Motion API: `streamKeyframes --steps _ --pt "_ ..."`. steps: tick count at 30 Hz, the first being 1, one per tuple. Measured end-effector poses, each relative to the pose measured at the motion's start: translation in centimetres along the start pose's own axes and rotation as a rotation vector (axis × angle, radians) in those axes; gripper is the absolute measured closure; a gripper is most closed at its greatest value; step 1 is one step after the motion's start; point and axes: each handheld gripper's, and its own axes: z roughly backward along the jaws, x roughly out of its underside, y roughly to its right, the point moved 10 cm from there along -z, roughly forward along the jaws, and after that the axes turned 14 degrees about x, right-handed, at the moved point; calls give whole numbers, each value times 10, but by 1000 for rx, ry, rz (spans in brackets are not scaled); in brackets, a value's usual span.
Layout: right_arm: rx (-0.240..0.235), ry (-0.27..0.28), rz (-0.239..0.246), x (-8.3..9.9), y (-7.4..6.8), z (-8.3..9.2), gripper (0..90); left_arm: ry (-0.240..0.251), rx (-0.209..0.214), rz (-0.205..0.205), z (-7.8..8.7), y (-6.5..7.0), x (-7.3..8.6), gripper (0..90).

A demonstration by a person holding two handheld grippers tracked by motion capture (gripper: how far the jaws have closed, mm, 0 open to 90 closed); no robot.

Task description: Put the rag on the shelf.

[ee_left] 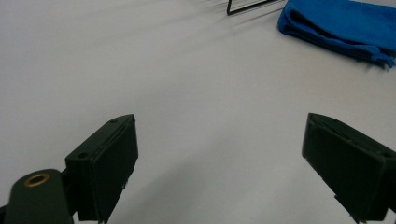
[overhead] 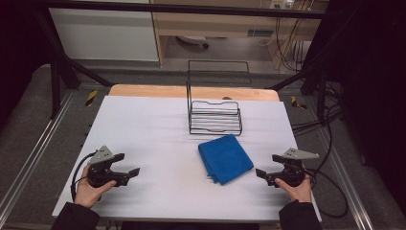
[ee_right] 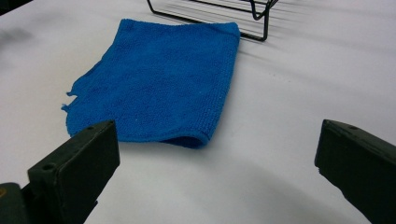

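Note:
A folded blue towel (overhead: 225, 157) lies flat on the white table (overhead: 158, 129), just in front of a black wire rack (overhead: 214, 116). My left gripper (overhead: 126, 164) rests at the front left, held by a hand, jaws wide apart and empty. At the front right my right gripper (overhead: 269, 166) is also open, with nothing between its jaws, pointing toward the towel. In the right gripper view the blue towel (ee_right: 159, 81) lies ahead of the jaws with the wire rack (ee_right: 219, 16) behind it. In the left gripper view the towel (ee_left: 343, 25) sits at the upper right.
Beyond the white surface runs a wooden table edge (overhead: 143, 90), with a second wire frame (overhead: 219, 72) on the floor behind. Black frame posts (overhead: 57, 72) flank the table. Cables (overhead: 330, 191) trail off the right side.

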Motion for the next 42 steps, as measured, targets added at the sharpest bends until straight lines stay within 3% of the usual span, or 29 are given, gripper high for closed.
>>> streamKeyframes --steps 10,17,32,38,42 --pt "6 -9 15 0 -4 -1 6 -4 4 1 0 -1 3 109" --pt "4 -22 45 -3 -18 -6 7 -7 -6 10 0 -3 5 109" --pt "16 -68 139 -12 -66 -25 56 -6 -17 16 1 -5 5 109" --pt "-10 -96 175 -12 -91 -35 95 -5 -23 22 2 -6 5 108" --pt "-33 -114 198 -11 -107 -41 174 -6 -26 22 2 -6 5 109"
